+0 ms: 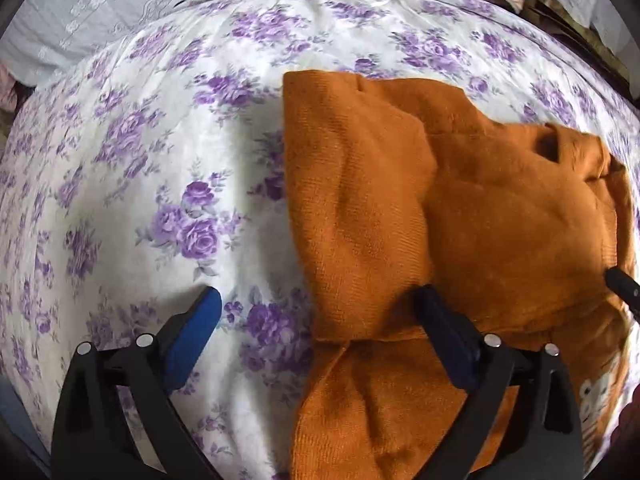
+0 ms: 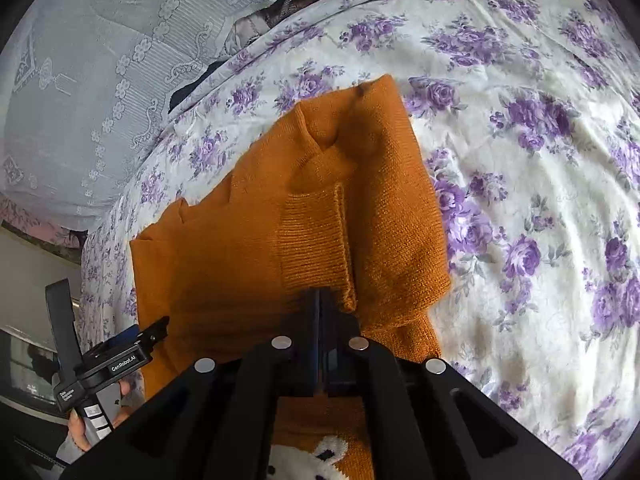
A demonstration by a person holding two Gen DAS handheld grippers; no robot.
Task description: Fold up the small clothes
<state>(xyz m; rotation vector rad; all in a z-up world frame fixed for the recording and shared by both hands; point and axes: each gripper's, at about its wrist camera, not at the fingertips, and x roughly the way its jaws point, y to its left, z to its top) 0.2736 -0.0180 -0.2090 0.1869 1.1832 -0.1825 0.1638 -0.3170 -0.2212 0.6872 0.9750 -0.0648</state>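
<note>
Left hand-held gripper (image 1: 316,312) stands wide open above the bed, its jaws spread and gripping nothing. One blue-padded finger (image 1: 192,336) hangs over the floral bedsheet (image 1: 152,184), white with purple roses; the other finger sits over the left edge of the orange knit sweater (image 1: 460,208). The pads press on nothing.

That sweater lies partly folded on the bedsheet, to the right of the middle in the left wrist view, with one sleeve laid across the body and a white animal motif (image 1: 596,396) showing at its near right corner. A pale lace cover (image 1: 100,4) lies along the far left edge of the bed.

Further right, the right hand-held gripper (image 2: 321,300) has its jaws closed to a thin slit, right at the edge of the ribbed sleeve cuff (image 2: 316,240) that lies on the sweater's body. Whether they pinch the knit cannot be told, since the fingers hide the spot. In that view a person's hand (image 2: 96,420) holds the left tool's handle at the lower left.
</note>
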